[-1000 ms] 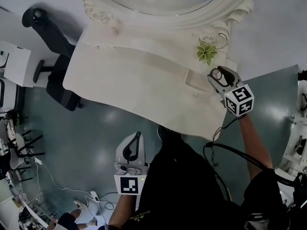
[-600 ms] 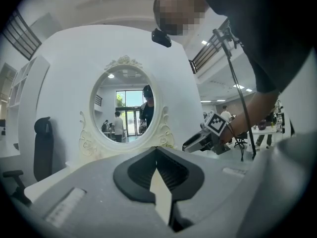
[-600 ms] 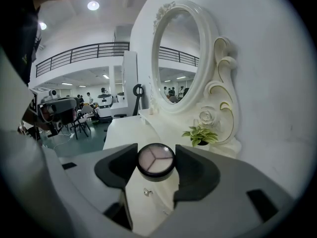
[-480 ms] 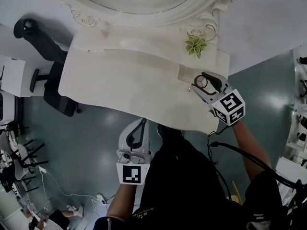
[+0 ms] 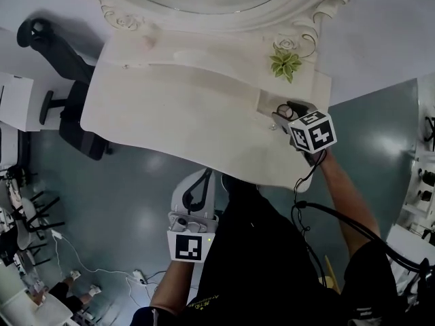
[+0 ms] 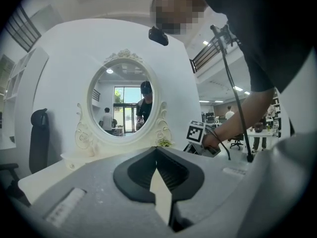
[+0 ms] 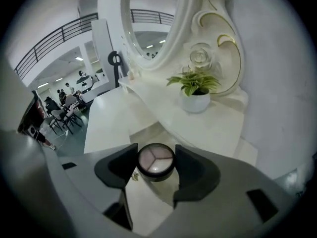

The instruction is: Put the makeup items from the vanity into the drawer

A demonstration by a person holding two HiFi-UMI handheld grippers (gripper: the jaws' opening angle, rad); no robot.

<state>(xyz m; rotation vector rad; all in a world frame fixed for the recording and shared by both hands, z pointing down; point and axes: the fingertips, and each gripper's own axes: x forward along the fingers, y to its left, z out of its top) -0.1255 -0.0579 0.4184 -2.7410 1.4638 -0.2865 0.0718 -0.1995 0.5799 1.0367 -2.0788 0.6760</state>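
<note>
Broad vanity top [image 5: 177,107] lay bare at left and centre. At right rear, potted plant [image 5: 285,62] stood close behind open drawer [image 5: 266,104], beside mirror frame [image 5: 224,17].

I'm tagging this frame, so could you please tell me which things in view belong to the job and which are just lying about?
Part of the job:
makeup compact, gripped in the right gripper
open drawer
vanity

Just there:
potted plant
mirror
office chair
</note>
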